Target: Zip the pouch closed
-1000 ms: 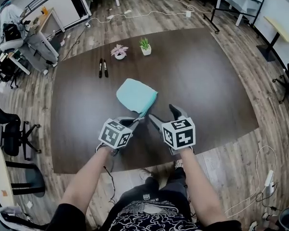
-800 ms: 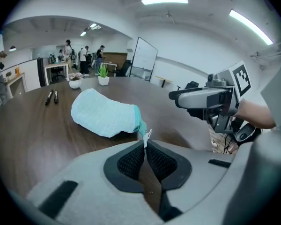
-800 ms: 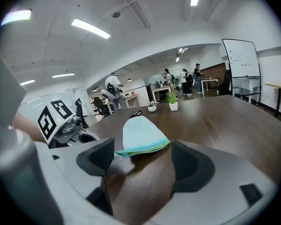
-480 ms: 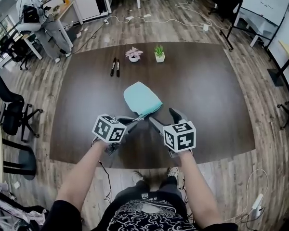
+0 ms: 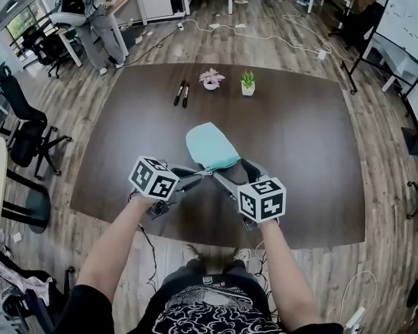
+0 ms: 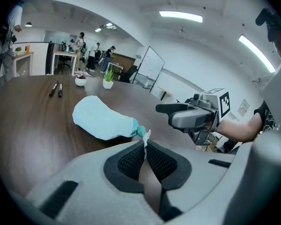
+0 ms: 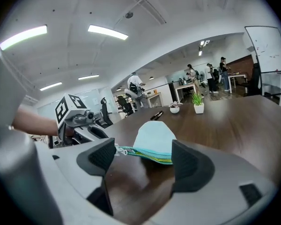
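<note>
A broad, dark wood-grain surface (image 5: 299, 117) is recorded, with a soft pale-blue fabric pouch (image 5: 210, 147) lying near its middle. In the head view the pouch's long axis runs roughly 11 to 5 o'clock; the rounded far end rests flat and the near end appears slightly lifted. The right claw (image 7: 143, 154) stands wide open, and the toothed green-and-teal zipper edge (image 7: 152, 158) lies untouched between its pads, at 12 o'clock. The left claw (image 6: 145, 143) is clamped tight on the small white zipper pull (image 6: 146, 135), with the pouch at 11 o'clock. The next move is judged to require the right claw, nearer the body, to pin that edge.
</note>
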Motion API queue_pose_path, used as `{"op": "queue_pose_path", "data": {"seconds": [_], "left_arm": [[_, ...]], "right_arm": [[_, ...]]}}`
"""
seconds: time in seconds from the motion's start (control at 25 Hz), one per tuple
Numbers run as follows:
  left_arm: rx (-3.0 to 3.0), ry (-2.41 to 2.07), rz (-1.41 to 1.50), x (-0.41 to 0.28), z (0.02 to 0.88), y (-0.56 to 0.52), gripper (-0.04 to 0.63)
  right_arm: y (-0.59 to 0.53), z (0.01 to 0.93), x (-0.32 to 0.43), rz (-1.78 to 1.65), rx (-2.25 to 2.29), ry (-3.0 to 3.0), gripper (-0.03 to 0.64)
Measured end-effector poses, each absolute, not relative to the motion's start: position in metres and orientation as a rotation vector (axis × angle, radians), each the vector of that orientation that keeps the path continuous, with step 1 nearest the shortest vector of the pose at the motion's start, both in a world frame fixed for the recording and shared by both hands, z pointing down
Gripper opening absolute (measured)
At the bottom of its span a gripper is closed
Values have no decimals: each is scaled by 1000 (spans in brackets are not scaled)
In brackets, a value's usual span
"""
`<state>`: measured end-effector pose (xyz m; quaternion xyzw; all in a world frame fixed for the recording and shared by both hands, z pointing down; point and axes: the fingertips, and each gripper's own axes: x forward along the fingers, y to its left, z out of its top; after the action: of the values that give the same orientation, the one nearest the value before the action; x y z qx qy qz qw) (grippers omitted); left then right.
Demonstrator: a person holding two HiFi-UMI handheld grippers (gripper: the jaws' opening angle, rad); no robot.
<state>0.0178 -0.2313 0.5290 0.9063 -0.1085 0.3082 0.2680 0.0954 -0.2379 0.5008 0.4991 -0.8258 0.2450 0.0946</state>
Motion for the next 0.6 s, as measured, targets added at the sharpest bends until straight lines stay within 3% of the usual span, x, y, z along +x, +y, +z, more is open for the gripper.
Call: {"op": "queue_pose_path", "data": {"seconds": [0.6], "left_arm": [[2421,-259,815,14,522,-215,23]], "right_arm": [[-224,506,46,777,1035,-2728,294]]}}
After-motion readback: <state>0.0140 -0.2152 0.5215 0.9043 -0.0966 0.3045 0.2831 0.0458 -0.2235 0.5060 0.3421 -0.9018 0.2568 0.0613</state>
